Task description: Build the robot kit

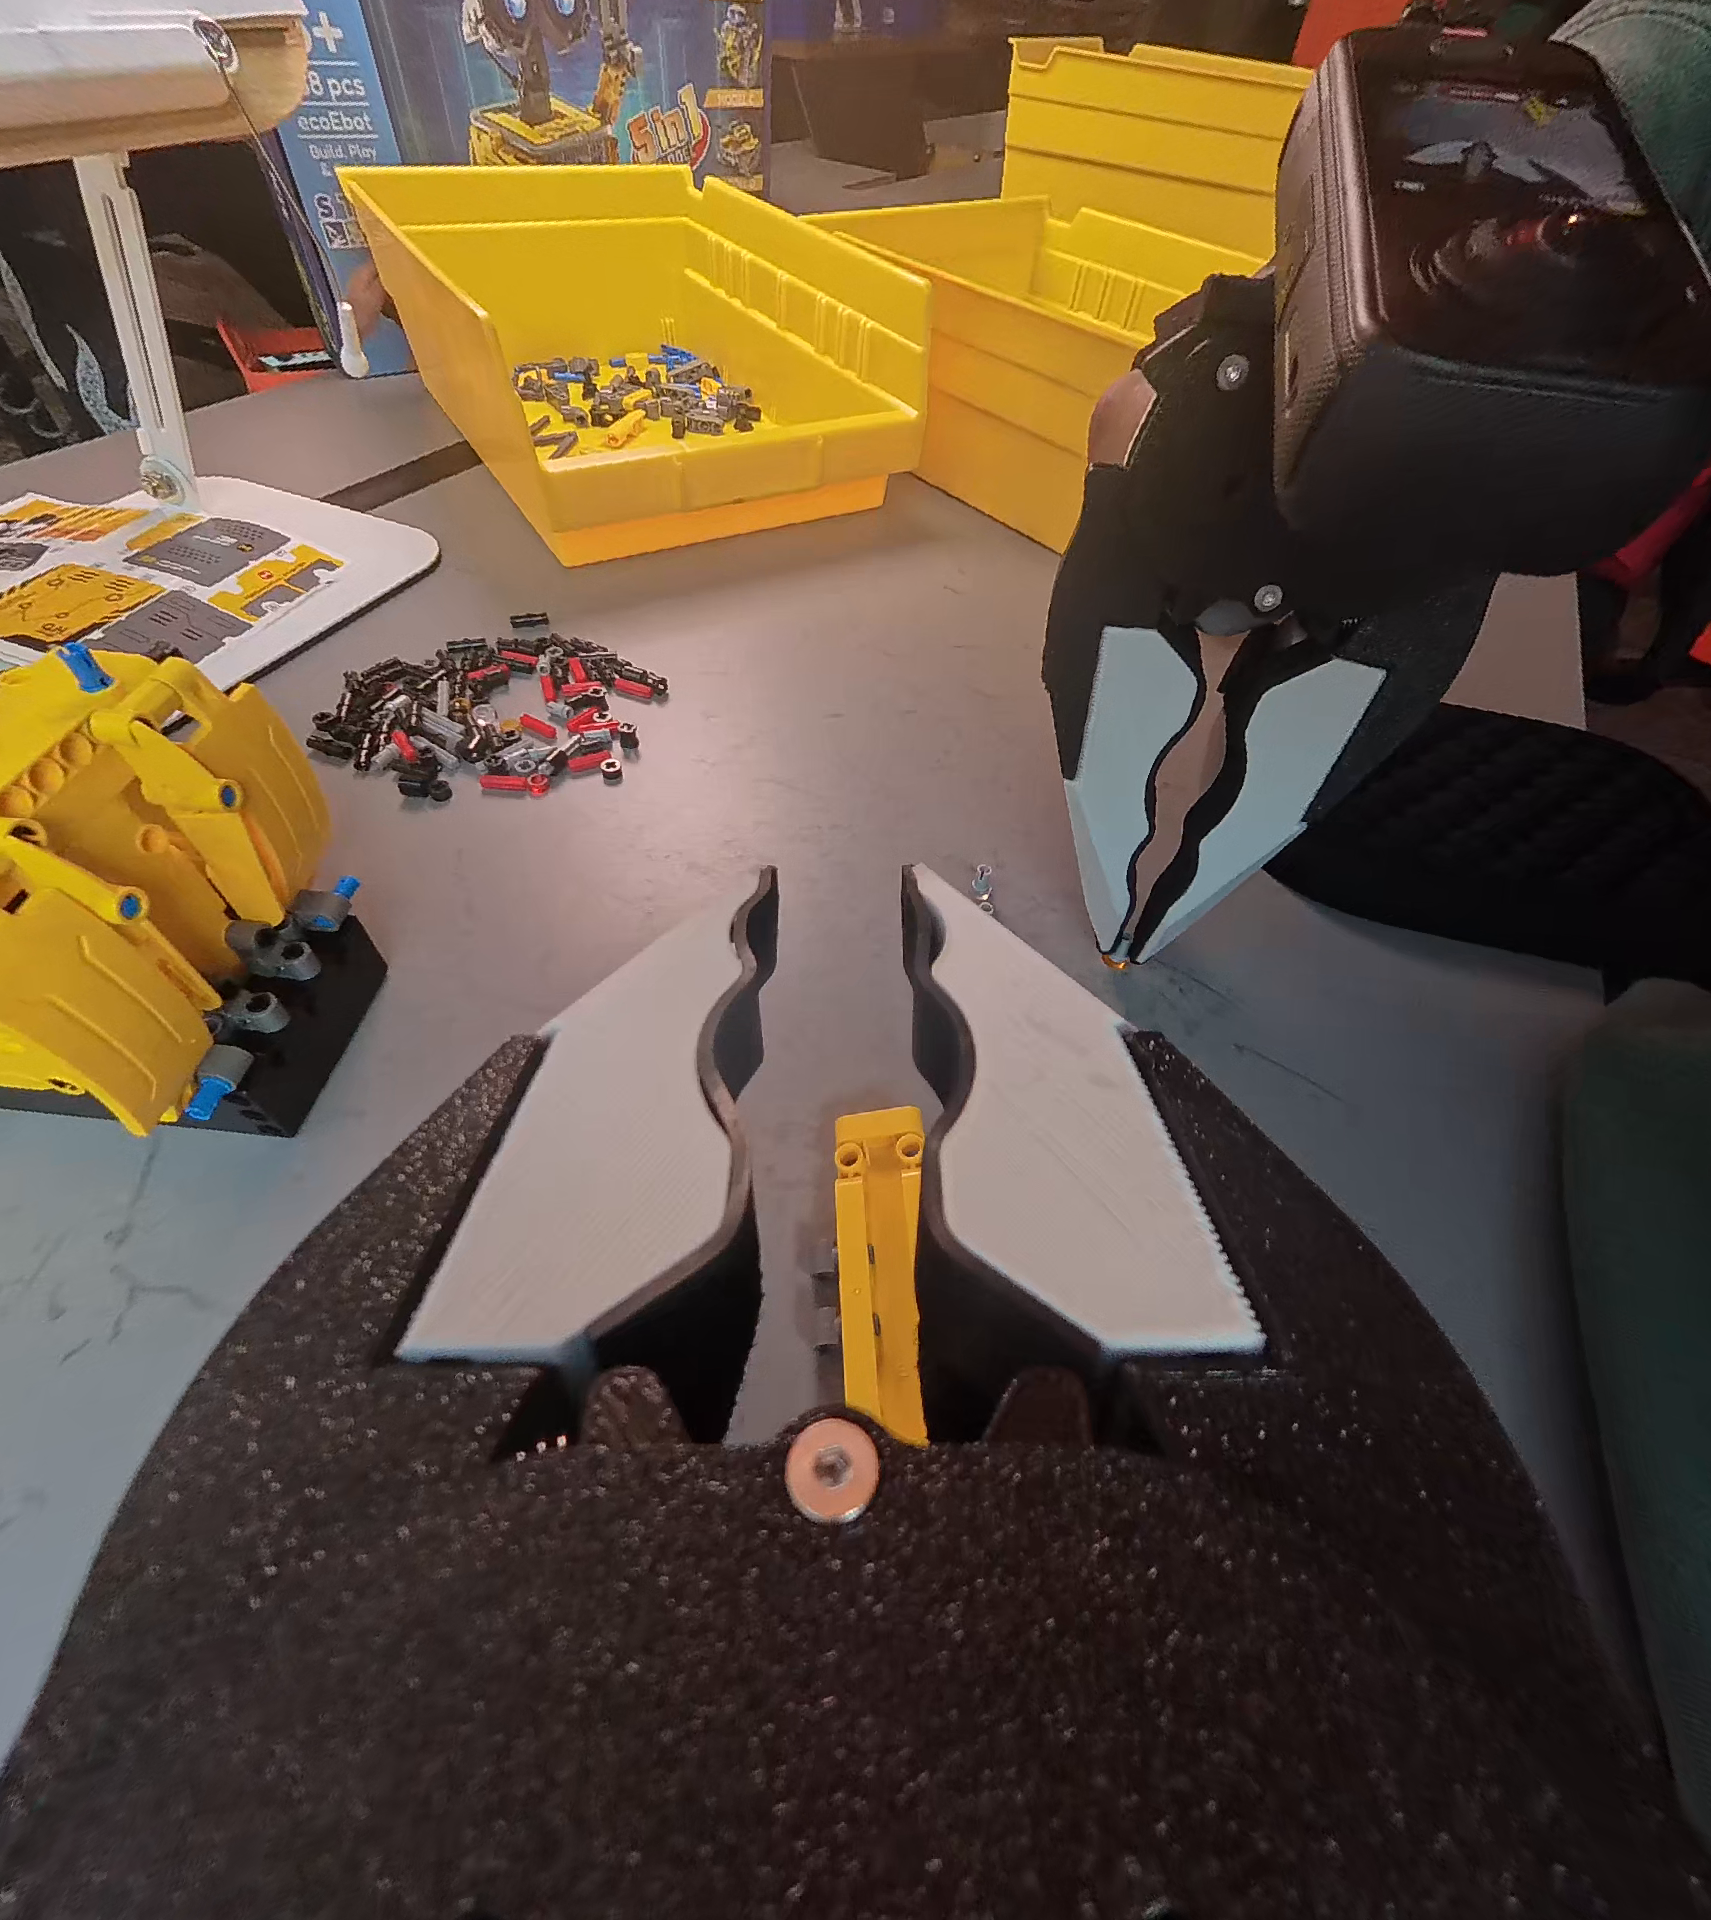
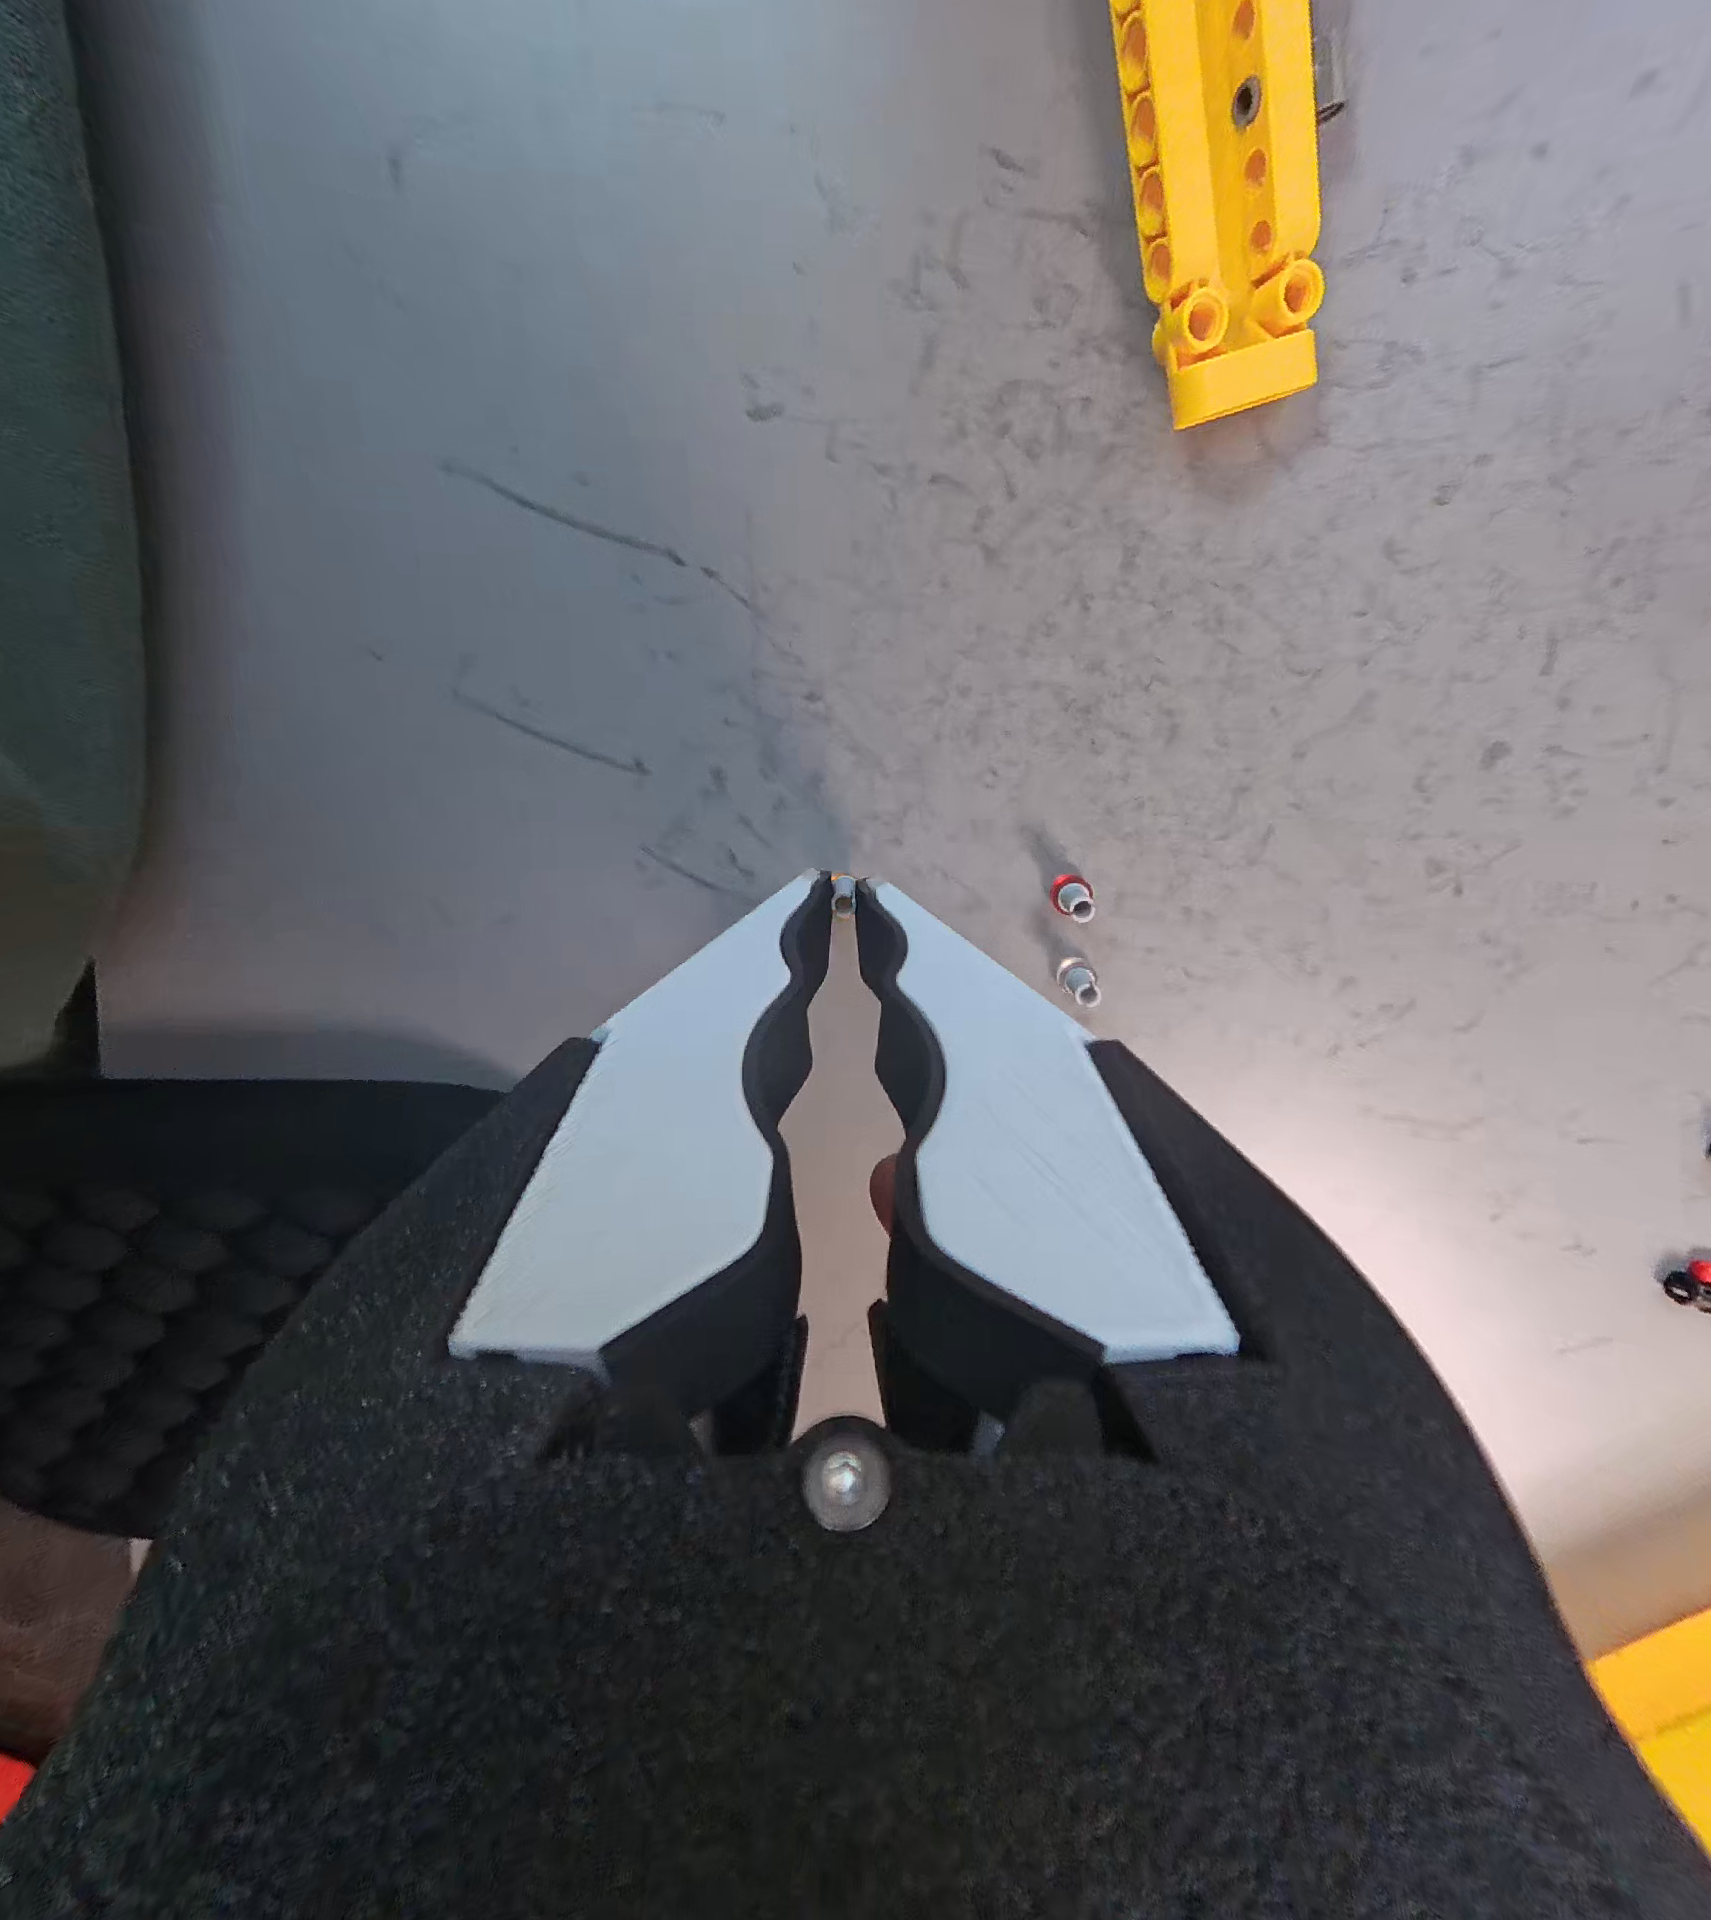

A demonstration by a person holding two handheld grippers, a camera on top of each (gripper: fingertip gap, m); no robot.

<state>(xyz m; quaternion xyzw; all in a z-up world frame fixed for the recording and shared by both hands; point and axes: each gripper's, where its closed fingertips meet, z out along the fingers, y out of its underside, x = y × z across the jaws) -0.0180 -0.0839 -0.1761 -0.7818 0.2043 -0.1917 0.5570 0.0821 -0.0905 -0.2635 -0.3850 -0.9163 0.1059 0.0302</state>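
A scuffed grey tabletop (image 2: 1246, 675) carries yellow bins (image 1: 643, 343), a scatter of black and red connector pins (image 1: 498, 717) and a part-built yellow model (image 1: 82, 883). The right gripper (image 2: 843, 891), tips down at the table, pinches a tiny orange-ended pin (image 2: 843, 896), two like pins (image 2: 1075, 940) just beside. The left gripper (image 1: 840, 894) hovers with jaws parted and empty over a yellow beam (image 1: 877, 1247).

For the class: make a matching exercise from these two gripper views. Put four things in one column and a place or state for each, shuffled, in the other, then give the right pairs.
Things
1. left gripper
2. right gripper
3. yellow beam
4. loose pile of black and red pins

Places or states
A. lying on the table between open fingers
B. spread on the table in front of the yellow bin
C. open
D. shut on a tiny orange-tipped pin

Pairs: 1-C, 2-D, 3-A, 4-B
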